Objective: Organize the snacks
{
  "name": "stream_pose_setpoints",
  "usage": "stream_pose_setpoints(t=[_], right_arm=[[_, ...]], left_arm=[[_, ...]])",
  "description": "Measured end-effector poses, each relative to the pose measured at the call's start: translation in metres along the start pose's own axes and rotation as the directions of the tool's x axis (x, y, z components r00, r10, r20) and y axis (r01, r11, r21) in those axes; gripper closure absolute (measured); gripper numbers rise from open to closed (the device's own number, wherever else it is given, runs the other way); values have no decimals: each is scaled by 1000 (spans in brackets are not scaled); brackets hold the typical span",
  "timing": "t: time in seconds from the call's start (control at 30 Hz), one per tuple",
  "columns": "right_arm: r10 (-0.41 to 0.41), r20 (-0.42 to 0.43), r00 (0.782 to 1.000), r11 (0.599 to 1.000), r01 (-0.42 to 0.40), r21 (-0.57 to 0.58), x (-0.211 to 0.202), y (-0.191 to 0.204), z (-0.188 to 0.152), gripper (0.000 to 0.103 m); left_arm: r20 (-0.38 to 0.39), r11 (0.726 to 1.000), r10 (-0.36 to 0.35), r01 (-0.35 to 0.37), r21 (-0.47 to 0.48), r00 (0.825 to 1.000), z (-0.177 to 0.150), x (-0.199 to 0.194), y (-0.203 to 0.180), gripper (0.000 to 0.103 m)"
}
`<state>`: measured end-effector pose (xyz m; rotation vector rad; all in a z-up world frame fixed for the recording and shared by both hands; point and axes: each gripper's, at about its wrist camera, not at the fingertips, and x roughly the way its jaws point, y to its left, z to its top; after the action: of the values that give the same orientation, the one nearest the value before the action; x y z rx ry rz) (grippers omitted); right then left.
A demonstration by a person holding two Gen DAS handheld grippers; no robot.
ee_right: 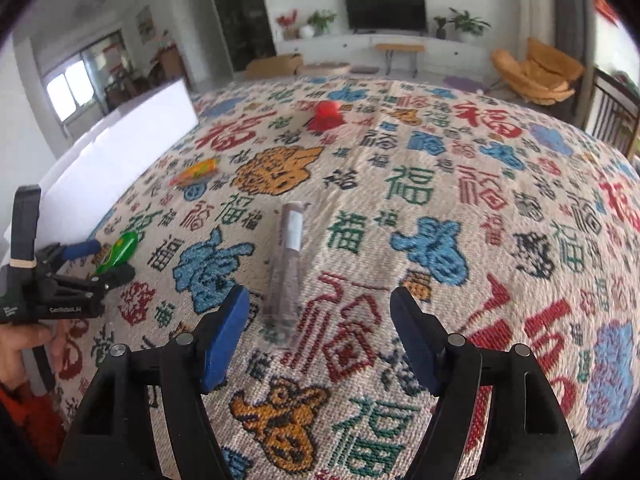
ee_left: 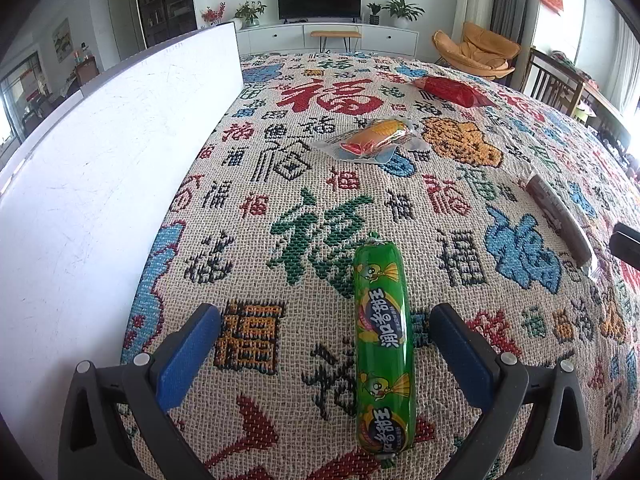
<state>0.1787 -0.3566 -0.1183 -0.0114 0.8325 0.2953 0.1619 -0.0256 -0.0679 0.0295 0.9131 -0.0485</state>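
Note:
A green sausage snack [ee_left: 383,344] lies on the patterned cloth between the open jaws of my left gripper [ee_left: 325,314], closer to the right finger; it also shows in the right wrist view [ee_right: 120,251]. My left gripper shows there too [ee_right: 100,258]. A brown stick snack in clear wrap [ee_right: 287,256] lies just ahead of my open, empty right gripper [ee_right: 320,298], nearer its left finger; it also shows at the right of the left wrist view [ee_left: 558,216]. An orange sausage pack [ee_left: 376,140] and a red packet [ee_left: 452,90] lie farther back.
A white box or board [ee_left: 100,184] stands along the left edge of the cloth-covered table [ee_left: 460,208]. Beyond the table are a TV stand, plants, an orange chair [ee_left: 476,50] and wooden chairs at the right.

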Motion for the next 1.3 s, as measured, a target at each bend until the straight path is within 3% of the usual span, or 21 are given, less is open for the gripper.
stream_pose_setpoints(t=[0.1,0.27,0.53,1.3], right_arm=[[-82,55,995,993,76,91,-6,-19,-14,27],[-182,-10,983,953,179,245,1,-44,-13,27],[-300,-71,951,941,307,142,15,-29,-7,24],[-301,-72,951,942,308,133,13,-26,-11,23]], left_arm=[[0,1000,0,0,0,1000,0,0,0,0],[0,1000,0,0,0,1000,0,0,0,0],[0,1000,0,0,0,1000,0,0,0,0],[0,1000,0,0,0,1000,0,0,0,0]])
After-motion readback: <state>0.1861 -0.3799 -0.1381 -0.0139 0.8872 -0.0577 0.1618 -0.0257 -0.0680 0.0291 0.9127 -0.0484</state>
